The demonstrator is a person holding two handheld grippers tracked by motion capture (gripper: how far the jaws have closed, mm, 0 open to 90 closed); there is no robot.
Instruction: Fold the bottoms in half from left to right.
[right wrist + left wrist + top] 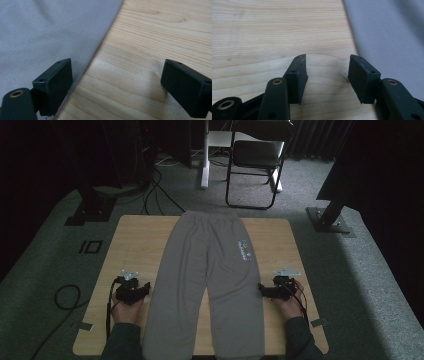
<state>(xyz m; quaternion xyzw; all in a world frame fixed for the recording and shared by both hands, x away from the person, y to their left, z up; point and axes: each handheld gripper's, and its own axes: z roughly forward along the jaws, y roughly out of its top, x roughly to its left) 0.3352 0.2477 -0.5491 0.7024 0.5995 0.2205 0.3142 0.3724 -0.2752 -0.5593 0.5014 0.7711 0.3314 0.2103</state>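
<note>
Landmark: grey pants [210,275], spread flat on the counter [135,240], waistband at the far edge, leg ends hanging off the near edge.
Long axis: runs near to far, straight away from the person; the two legs part just below the middle.
Left gripper [134,290]: just beside the pants' left leg, on bare wood, level with the thigh. Its fingers [298,75] are spread with only counter between them; the cloth edge [387,37] lies right beside the finger on the pants' side.
Right gripper [274,291]: just beside the pants' right leg, at the same level. Its fingers [53,85] are spread wider; one sits over the cloth edge [50,32], the other over bare wood.
Nearer hand: neither by much; each outer leg seam lies inward from its own gripper, the right one a touch closer to cloth.
Coming move, as I judge it: each gripper goes inward to pinch its seam.
Far side: printed logo [244,249] on the right hip, well beyond both grippers.
</note>
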